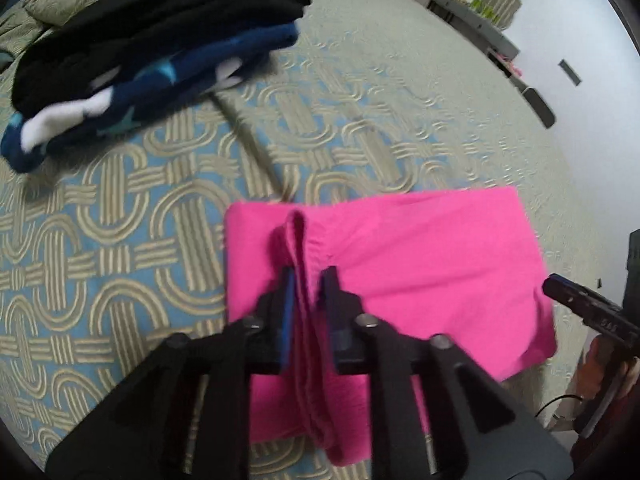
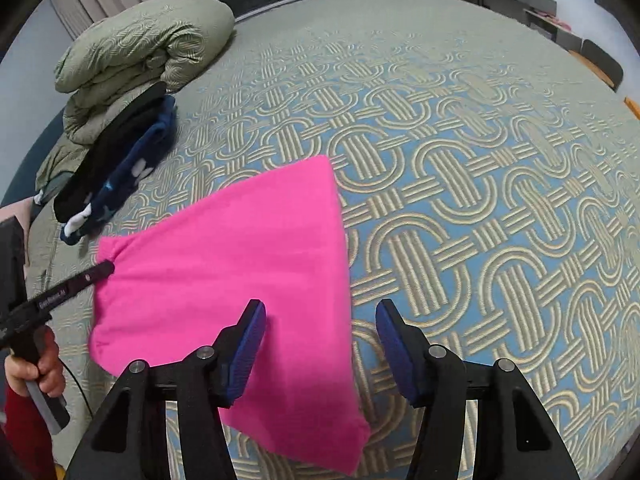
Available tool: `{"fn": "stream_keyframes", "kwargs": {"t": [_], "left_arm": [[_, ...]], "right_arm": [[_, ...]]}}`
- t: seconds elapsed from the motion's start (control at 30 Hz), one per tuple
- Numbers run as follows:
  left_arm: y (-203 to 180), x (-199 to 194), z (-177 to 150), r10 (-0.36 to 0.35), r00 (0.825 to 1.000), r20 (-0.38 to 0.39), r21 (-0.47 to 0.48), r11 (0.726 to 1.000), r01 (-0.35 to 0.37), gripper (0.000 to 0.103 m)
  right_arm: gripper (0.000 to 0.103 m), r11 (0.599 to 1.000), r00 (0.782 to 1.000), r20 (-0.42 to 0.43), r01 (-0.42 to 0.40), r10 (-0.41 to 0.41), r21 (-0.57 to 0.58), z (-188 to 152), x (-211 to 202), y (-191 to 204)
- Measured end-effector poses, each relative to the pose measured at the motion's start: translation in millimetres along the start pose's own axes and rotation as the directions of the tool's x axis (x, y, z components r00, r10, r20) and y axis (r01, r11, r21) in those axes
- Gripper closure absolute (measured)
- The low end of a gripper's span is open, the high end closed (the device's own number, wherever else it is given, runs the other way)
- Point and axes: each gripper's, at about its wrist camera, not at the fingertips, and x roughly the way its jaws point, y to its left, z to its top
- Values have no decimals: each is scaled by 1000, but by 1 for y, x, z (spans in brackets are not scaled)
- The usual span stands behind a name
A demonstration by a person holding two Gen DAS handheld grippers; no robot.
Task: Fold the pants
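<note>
Pants, pink, on bed: left gripper pinches a raised ridge; right gripper gapes empty. One-sided lift risks undoing fold.

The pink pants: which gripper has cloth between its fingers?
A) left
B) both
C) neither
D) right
A: a ridge of the pink pants stands pinched in the left gripper, while the right gripper hangs open, with nothing between its fingers.
</note>
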Motion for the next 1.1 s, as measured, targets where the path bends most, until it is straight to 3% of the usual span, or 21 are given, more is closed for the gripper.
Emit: {"fn": "stream_keyframes", "kwargs": {"t": [0.03,0.07,0.1,0.2,0.23,0.27,0.3,0.4,0.53,0.67,0.73,0.83,0.9,0.97,1.03,1.07,1.1], "left_arm": [[1,-1,-2,-2,1000,4,-7,1000,2,64],[1,-1,-4,-9,1000,7,-13,1000,9,48],[1,-1,-6,-21,1000,8,-15,1000,21,38],[-6,9,-10,-20,999,-27,13,1000,20,38],[-11,14,-11,-17,999,-39,28,999,18,40],[-15,16,-14,-16,999,-45,46,999,18,62],[-19,21,-15,-7,998,-56,63,998,10,77],[-24,15,-12,-8,1000,-28,54,998,10,89],[-28,-20,-1,-36,998,51,56,998,33,90],[-37,-47,15,-10,991,130,128,992,-6,90],[-33,-36,18,48,993,105,144,988,-63,89],[-15,4,10,107,994,-15,119,987,-104,87],[-1,20,-3,123,990,-61,71,990,-119,76],[7,18,-11,82,996,-26,14,997,-81,71],[7,16,-13,63,997,-44,4,998,-63,52],[5,14,-13,80,995,-55,6,997,-80,36],[5,13,-13,98,994,-48,13,995,-98,35]], "right_arm": [[45,1000,1000,-15,9,-9,8,0,4,0],[44,1000,1000,-23,21,-21,8,0,6,0],[44,1000,999,-28,28,-27,6,0,8,-2],[44,1000,998,-65,20,-20,14,-3,16,-6],[44,1000,997,-72,15,-13,19,-3,17,-8],[44,1000,997,-80,4,-2,29,-4,20,-11],[44,999,996,-86,-6,9,37,-4,22,-12],[44,998,994,-102,-19,24,55,-4,27,-14],[44,998,995,-90,-30,35,64,-3,20,-16],[44,997,997,-56,-45,49,69,0,8,-20],[44,997,997,-66,-42,46,61,1,9,-19],[42,998,992,-118,-42,47,46,0,21,-13],[41,998,989,-140,-46,50,37,-3,28,-10],[39,999,989,-142,-45,48,26,-5,31,-8],[39,999,988,-146,-49,51,21,-4,32,-7],[39,998,987,-151,-52,55,25,-2,32,-8],[39,998,987,-154,-53,57,27,-2,33,-7]]}}
